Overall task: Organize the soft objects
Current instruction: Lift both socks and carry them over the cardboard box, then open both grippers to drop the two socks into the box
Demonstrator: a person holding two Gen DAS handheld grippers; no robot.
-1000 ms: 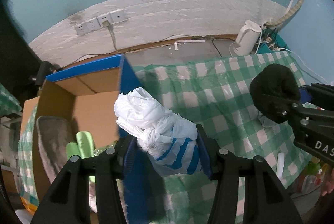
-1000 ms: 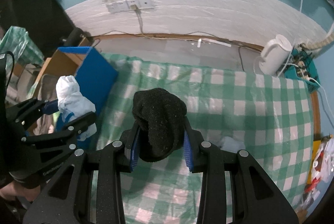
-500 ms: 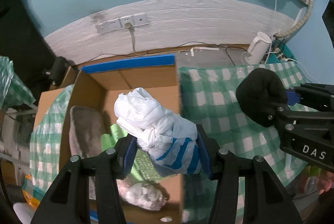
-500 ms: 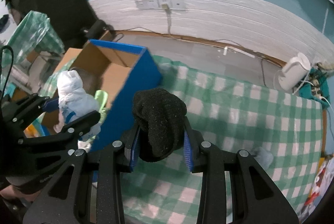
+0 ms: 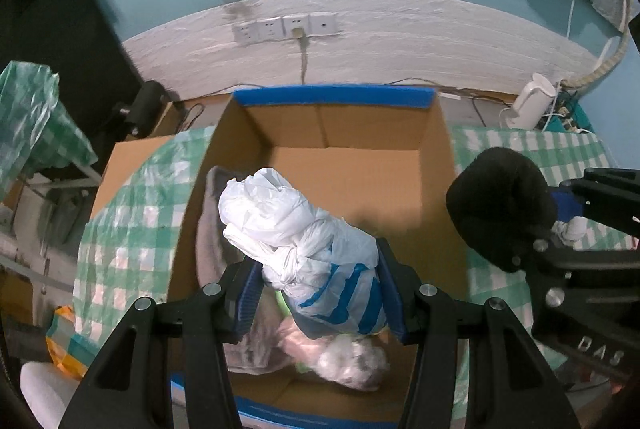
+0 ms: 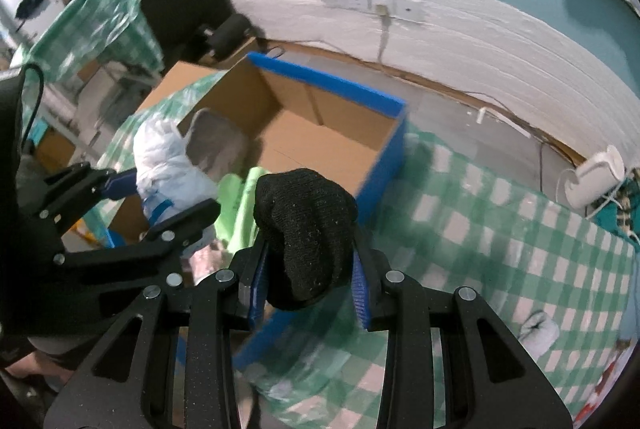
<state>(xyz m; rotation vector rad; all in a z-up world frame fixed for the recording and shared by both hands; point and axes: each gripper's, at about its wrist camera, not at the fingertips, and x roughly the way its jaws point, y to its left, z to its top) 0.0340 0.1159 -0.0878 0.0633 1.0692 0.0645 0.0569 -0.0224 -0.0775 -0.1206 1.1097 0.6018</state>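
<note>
My left gripper is shut on a knotted white plastic bag with blue stripes, held above the open cardboard box with blue rims. Inside the box lie a grey cloth, a green item and a clear bag bundle. My right gripper is shut on a black knitted sock ball, just right of the box's blue side wall. In the right wrist view the left gripper with the white bag hangs over the box. The sock ball shows at the right of the left wrist view.
The box stands on a green-and-white checked cloth. A white kettle and cables sit at the far right by the wall. Wall sockets lie behind the box. A small white bundle rests on the cloth at the right.
Both grippers have swept left with their loads. The left one now hangs over the box's inside instead of beside its wall; the right one has come up to the box's right wall.
</note>
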